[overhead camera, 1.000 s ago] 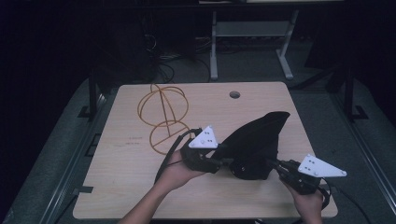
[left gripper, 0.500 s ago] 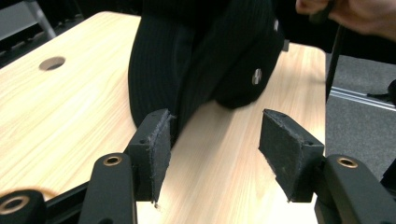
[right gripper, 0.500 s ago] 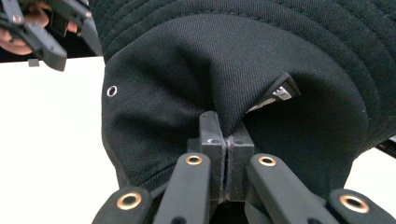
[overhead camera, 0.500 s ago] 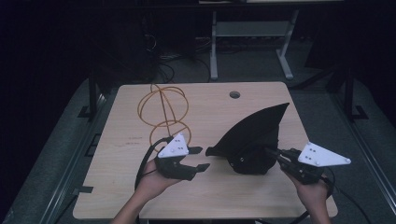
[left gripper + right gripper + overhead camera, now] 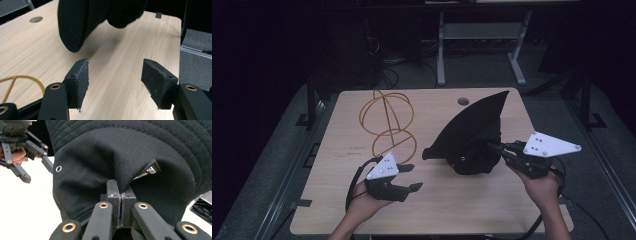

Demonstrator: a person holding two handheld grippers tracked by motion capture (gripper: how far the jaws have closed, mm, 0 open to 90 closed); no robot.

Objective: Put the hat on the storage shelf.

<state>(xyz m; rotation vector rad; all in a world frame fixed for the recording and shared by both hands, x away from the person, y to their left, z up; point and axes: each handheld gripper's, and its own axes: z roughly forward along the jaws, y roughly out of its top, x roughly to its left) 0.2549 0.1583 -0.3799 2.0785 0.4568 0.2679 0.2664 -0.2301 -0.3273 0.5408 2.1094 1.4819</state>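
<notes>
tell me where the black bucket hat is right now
In the high view the black bucket hat hangs right of centre, pinched by the right gripper, right of the orange wire stand.

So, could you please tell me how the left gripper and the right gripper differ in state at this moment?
The left gripper has its jaws apart with nothing between them, having just been opening; the right gripper has its jaws pressed shut on the fabric of the black hat. The left gripper sits low near the table, apart from the hat; the right gripper holds the hat up, tilted. Both carry a grey plate on top.
</notes>
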